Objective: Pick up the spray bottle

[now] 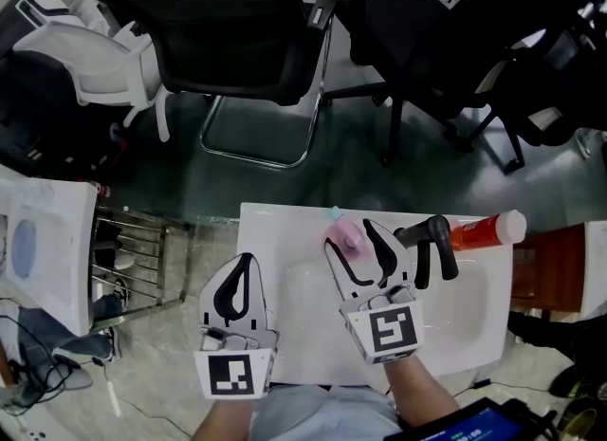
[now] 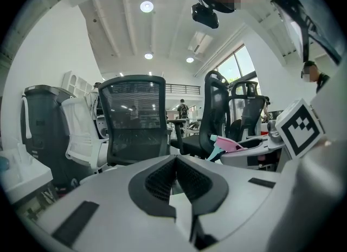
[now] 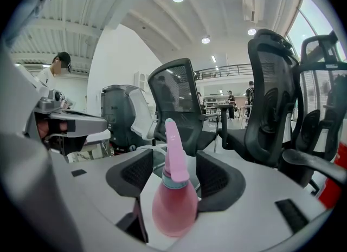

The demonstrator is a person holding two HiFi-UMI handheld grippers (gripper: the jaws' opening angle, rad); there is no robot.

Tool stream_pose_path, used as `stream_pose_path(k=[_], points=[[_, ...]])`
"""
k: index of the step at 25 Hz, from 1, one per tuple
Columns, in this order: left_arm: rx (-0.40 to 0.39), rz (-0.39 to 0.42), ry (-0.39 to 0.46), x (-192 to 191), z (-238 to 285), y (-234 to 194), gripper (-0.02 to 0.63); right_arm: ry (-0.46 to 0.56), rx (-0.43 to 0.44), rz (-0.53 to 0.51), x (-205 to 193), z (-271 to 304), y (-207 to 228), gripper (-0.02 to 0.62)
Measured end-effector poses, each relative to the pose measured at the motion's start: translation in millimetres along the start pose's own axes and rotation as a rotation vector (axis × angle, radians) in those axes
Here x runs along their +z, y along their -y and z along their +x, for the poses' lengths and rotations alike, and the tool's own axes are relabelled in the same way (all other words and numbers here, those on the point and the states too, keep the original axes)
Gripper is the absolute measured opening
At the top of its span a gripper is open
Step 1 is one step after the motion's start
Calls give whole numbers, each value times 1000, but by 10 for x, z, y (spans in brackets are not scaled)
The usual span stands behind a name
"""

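Observation:
A pink spray bottle (image 1: pixel 346 238) with a pale blue collar stands upright near the far edge of the white table (image 1: pixel 465 335). My right gripper (image 1: pixel 353 240) reaches around it, one finger on each side. In the right gripper view the bottle (image 3: pixel 174 202) fills the gap of the right gripper (image 3: pixel 173 161): its round body lies close against the right pad and a slit shows at the left pad, so the jaws are open around it. My left gripper (image 1: pixel 245 266) hovers at the table's left front corner, shut and empty. The left gripper (image 2: pixel 174 161) has its pads together, and the bottle (image 2: pixel 227 144) shows off to its right.
A red bottle (image 1: pixel 486 232) with a white end and a black trigger head (image 1: pixel 432 245) lies on the table's far right. Black office chairs (image 1: pixel 256 41) stand beyond the table. A metal rack (image 1: pixel 142 249) and a white unit (image 1: pixel 43 249) are on the left.

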State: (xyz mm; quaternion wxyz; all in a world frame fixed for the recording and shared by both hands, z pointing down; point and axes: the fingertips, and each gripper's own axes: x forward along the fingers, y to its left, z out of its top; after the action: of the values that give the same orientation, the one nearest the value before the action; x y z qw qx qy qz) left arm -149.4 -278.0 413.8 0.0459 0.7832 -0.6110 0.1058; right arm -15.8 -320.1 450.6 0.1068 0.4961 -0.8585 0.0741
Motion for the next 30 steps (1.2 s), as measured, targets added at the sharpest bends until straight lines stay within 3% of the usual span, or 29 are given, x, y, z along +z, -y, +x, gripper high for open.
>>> stream_pose_path(k=[30], points=[[12, 1, -11, 1, 64, -88, 15, -8, 3, -10, 5, 124, 6, 193]])
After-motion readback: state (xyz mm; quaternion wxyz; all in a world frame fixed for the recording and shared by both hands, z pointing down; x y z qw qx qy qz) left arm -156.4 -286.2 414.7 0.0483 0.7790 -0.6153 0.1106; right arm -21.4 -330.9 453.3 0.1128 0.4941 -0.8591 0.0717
